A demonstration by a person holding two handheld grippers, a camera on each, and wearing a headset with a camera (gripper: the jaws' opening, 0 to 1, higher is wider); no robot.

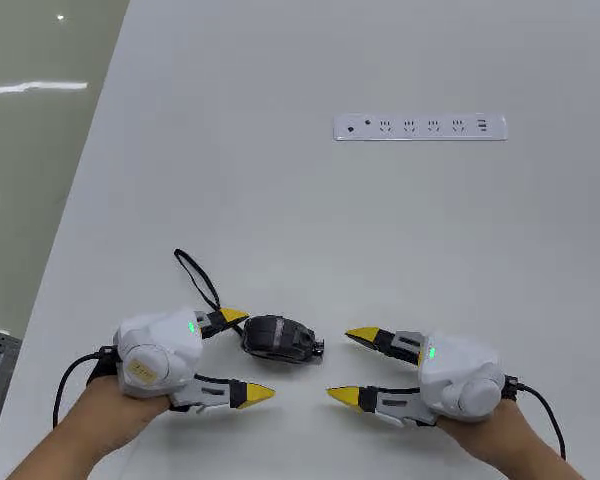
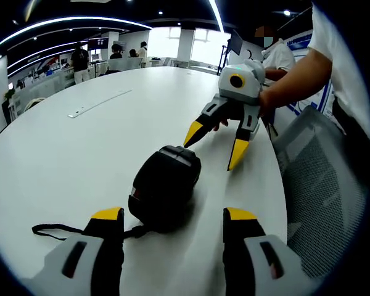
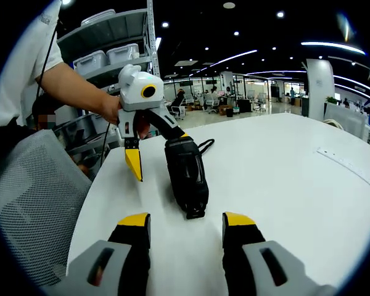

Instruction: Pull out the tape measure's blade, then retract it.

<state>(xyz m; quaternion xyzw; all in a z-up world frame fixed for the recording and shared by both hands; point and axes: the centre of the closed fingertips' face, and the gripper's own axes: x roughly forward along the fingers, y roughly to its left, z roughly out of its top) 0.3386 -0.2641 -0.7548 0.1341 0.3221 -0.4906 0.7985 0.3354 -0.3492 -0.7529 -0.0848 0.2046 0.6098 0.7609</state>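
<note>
Left gripper (image 1: pixel 256 354) and right gripper (image 1: pixel 339 363) both gape: clamp the rigid, slick tape measure (image 1: pixel 278 339) case, pinch its blade hook (image 1: pixel 320 348).

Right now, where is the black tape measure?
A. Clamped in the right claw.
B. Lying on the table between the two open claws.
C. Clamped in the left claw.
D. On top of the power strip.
B: the tape measure lies on the table between the left claw and the right claw, both open, neither shut on it.
</note>
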